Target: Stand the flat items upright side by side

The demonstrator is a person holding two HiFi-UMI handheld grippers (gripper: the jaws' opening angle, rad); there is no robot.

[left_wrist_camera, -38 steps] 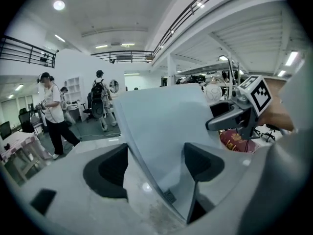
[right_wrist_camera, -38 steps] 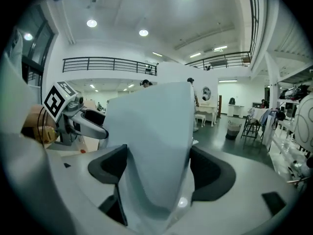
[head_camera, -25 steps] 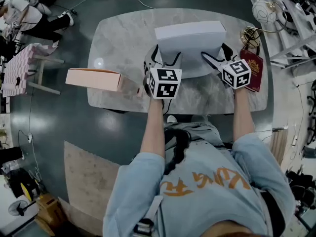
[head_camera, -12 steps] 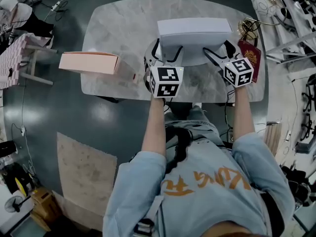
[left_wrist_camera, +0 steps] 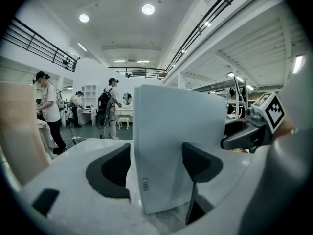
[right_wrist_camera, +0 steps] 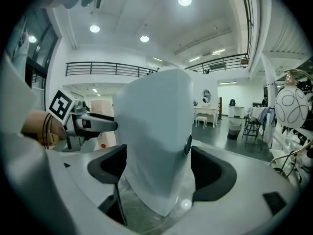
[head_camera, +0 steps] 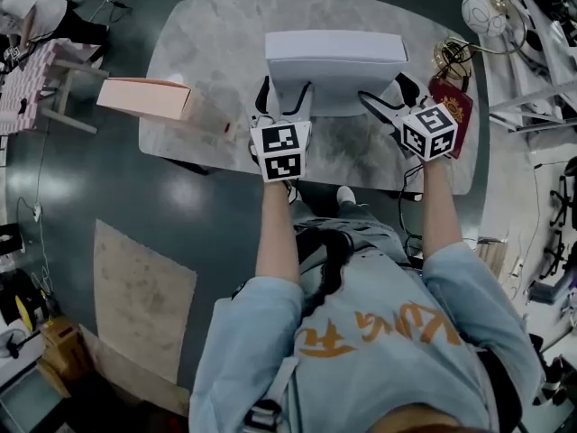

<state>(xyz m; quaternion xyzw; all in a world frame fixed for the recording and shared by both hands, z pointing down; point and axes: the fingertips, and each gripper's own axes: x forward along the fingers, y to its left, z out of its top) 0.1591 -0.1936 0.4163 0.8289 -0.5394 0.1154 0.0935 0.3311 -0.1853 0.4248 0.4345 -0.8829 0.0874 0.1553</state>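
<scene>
One grey-veined marble table [head_camera: 207,52] with rounded corners fills the upper half of the head view. At its middle, towards 12 o'clock, a pale grey flat cardboard box [head_camera: 335,57] stands upright on a long edge, its broad face turned to the person. Whether its bottom edge rests on the marble or hangs just above it cannot be told.

At the table's 9 o'clock edge, well apart from the grey box, a pink flat cardboard box [head_camera: 144,99] also stands upright; in the left gripper view it rises as a tall peach panel at 9 o'clock.

The left gripper [head_camera: 284,97] is at the grey box's 9 o'clock end. Its jaws are closing, with the box's end between them and one dark pad laid against the box's broad face. The right gripper [head_camera: 389,97] is clamped on the box's 3 o'clock end, a jaw against each side.

Just beside the right gripper, at the table's 3 o'clock edge, a dark red booklet with a gold crest [head_camera: 457,108] lies flat.
</scene>
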